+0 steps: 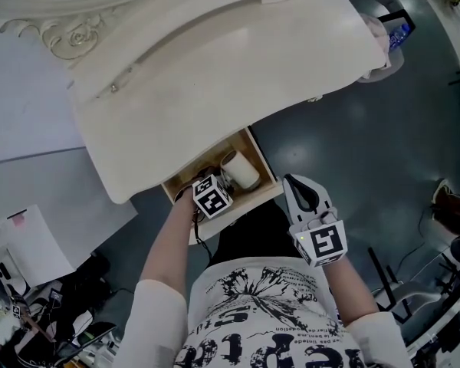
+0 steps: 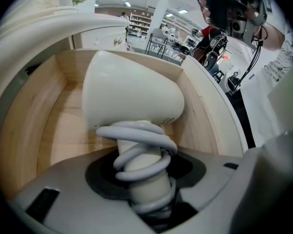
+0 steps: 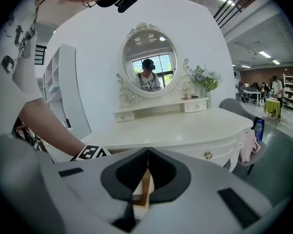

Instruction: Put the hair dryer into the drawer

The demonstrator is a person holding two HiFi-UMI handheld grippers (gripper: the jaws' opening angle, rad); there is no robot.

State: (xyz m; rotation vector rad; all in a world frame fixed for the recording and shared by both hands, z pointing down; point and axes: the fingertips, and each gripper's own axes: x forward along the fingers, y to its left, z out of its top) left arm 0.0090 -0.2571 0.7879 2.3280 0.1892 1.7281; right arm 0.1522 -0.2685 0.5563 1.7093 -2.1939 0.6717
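The cream hair dryer (image 1: 238, 170) lies in the open wooden drawer (image 1: 260, 154) under the white dressing table (image 1: 215, 67). In the left gripper view its barrel (image 2: 132, 94) rests low between the drawer walls (image 2: 201, 106), and its handle (image 2: 145, 179), wound with a grey cord (image 2: 136, 133), stands between my jaws. My left gripper (image 2: 145, 177) is shut on that handle; from above only its marker cube (image 1: 212, 196) shows over the drawer. My right gripper (image 1: 294, 184) hovers by the drawer's front right corner, jaws shut (image 3: 147, 155) on nothing.
An oval mirror (image 3: 150, 65) and small drawers (image 3: 158, 110) stand on the tabletop. A chair with pink cloth (image 3: 248, 147) and a bottle (image 3: 257, 128) are at the table's right end. Cables and gear (image 1: 38, 320) clutter the floor at left.
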